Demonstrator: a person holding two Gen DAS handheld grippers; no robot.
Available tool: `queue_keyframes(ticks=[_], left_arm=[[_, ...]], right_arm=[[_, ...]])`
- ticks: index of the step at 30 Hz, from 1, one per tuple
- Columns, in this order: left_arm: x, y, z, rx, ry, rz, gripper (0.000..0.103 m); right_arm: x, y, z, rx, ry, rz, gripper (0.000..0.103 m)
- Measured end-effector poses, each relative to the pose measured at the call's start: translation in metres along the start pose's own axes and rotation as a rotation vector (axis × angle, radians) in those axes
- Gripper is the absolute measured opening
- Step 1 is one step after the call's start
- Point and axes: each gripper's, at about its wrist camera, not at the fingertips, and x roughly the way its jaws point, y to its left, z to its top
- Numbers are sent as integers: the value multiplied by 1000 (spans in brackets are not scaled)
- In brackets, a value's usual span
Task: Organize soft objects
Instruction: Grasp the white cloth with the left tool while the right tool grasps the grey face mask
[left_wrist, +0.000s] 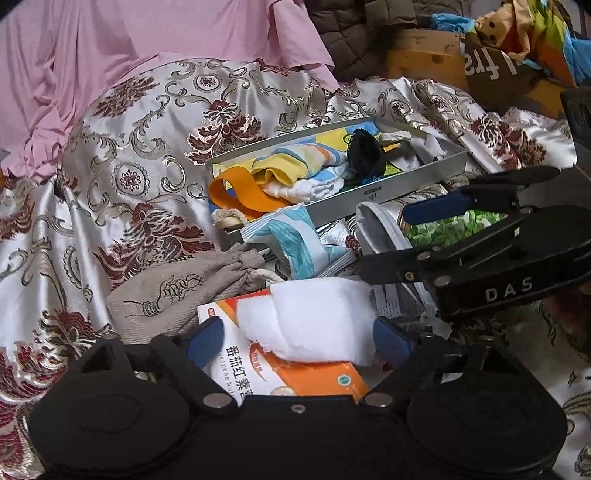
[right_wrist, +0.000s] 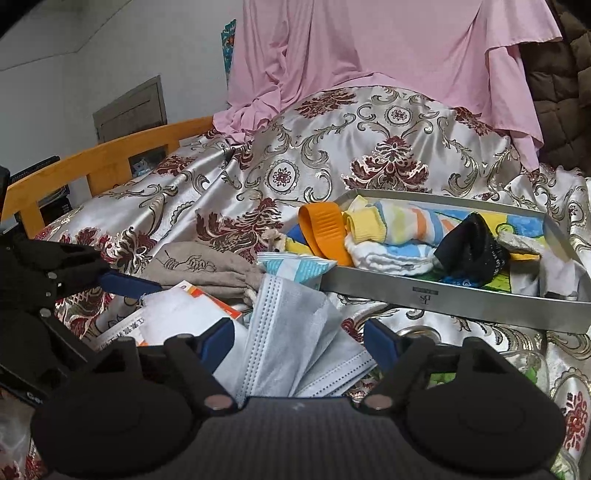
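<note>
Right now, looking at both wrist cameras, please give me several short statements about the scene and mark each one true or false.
1. The white cotton wad lies between the left gripper fingers, on the orange and white carton. True.
2. The grey metal tray holds nothing. False: it holds a striped cloth, an orange band and a black pouch.
3. The pale pleated face mask lies between the right gripper fingers. True.
4. The beige drawstring bag sits inside the tray. False: it lies on the patterned satin cover, outside the tray.
</note>
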Motion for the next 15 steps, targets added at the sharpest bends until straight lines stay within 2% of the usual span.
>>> queue_keyframes(ticks=[5, 8, 10, 14, 15], left_arm=[[0, 1, 1, -33, -10, -28, 78], [0, -1, 2, -37, -15, -44, 71], [0, -3, 2, -35, -20, -44, 64], [-1, -7, 1, -21, -24, -46, 57], [-1, -8, 1, -18, -23, -45, 52]], right_arm=[[6, 1, -1, 0, 30, 3, 62], [8, 2, -2, -3, 48, 7, 55], [8, 4, -2, -14, 52, 6, 53], [6, 6, -1, -17, 52, 2, 48], [5, 6, 0, -16, 52, 4, 47]])
